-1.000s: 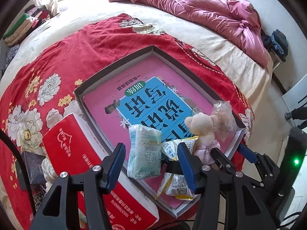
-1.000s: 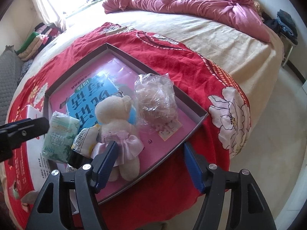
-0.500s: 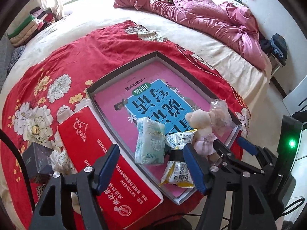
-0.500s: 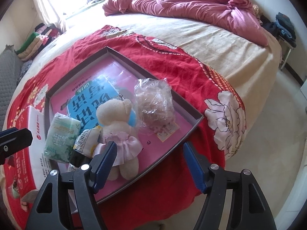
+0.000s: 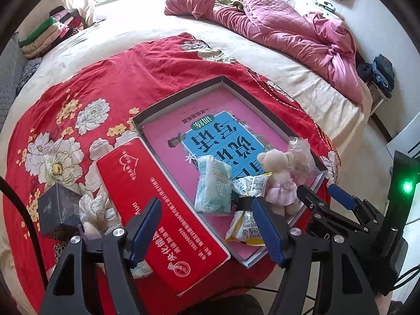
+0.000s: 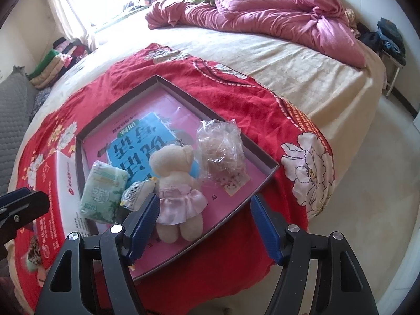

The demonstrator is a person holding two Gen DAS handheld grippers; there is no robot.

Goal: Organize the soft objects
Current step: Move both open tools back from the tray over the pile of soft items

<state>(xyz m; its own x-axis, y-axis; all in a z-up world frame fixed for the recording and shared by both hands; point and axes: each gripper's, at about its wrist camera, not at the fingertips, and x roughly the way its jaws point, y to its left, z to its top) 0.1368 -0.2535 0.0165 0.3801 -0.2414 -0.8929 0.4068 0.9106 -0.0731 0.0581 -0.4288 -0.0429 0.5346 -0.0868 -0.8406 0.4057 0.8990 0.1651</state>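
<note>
A: Step? Four soft things are lying in the shallow box (image 5: 181,97) on the bed: green tissue pack (image 5: 214,186), snack packet (image 5: 246,210), teddy bear (image 6: 176,183), clear crinkly bag (image 6: 221,155).

B: Looks like a between-picks moment. The left gripper (image 5: 207,232) is hanging over the box's near edge, jaws opening, nothing pressed between them. The right gripper (image 6: 204,225) is sitting wide apart with nothing in its jaws, just in front of the bear.

A: Next?

B: Probably going for the white plush bit (image 5: 95,210) outside the box, beside the dark small box (image 5: 59,204).

A: Obstacles?

B: The red carton (image 5: 160,210) is lying between that plush and the shallow box; a carry needs to be clearing it. The red flowered blanket (image 5: 78,97) is underneath everything.
</note>
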